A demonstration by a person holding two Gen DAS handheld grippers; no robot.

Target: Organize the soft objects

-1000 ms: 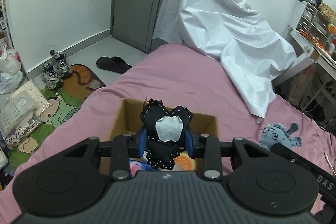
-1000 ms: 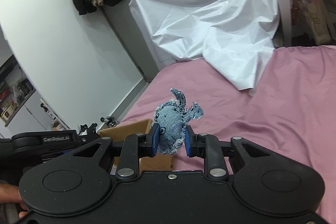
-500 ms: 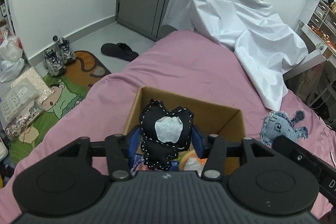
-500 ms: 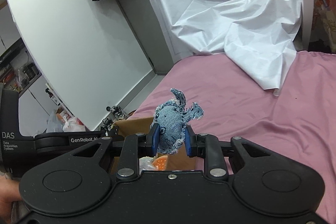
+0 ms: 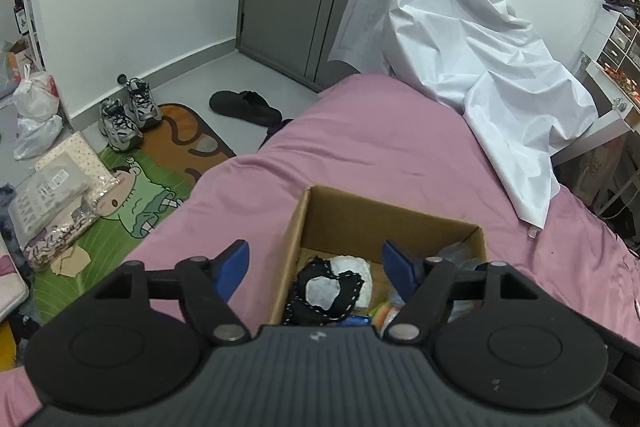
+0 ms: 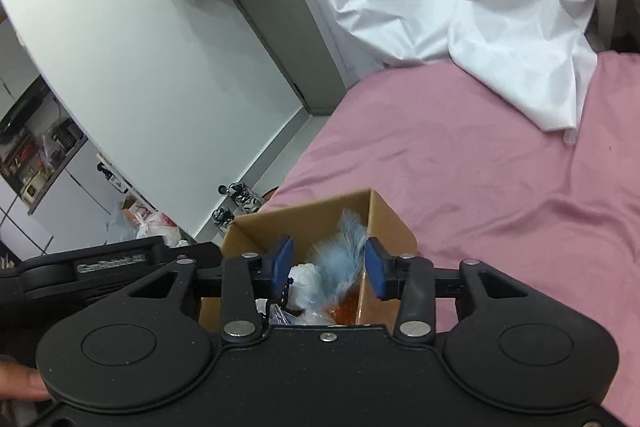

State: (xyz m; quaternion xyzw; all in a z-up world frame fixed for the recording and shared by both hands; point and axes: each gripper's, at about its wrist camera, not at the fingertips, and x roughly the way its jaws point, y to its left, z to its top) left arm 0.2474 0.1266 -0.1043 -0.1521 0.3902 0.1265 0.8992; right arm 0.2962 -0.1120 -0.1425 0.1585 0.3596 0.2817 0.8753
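Currently, we read the scene as follows.

Left claw: the left claw point(image 5: 316, 263) hangs over the near-left edge of the cardboard box point(image 5: 340, 207); its jaws are opening and nothing is between the blue pads point(image 5: 234, 265).

Black toy: the black stuffed toy point(image 5: 326, 293), with white stitching and a white patch, lies inside the box, just below and ahead of the left claw, on top of other soft items. Free of any grip.

Right claw: the right claw point(image 6: 327, 263) hangs over the same box point(image 6: 304, 223) from the other side; its jaws are opening. The blue denim toy point(image 6: 340, 259) shows blurred in the gap between the pads, and we see no pad pressing on it, so we judge it released and dropping into the box.

Box location: the box rests on the pink bed point(image 5: 400, 147), with a white sheet point(image 5: 460, 47) draped at the far end.

Key relation: both toys lie directly under their own claws, inside the box walls. The denim toy's long axis runs roughly upright, tail upward, close to the box's right wall.

Nearer hand: each claw is nearest the toy it is over; neither needs to cross.

Step judged: deposit almost complete; we expect a lift clear of the box rim next.

Risk: the denim tail could snag the right wall.
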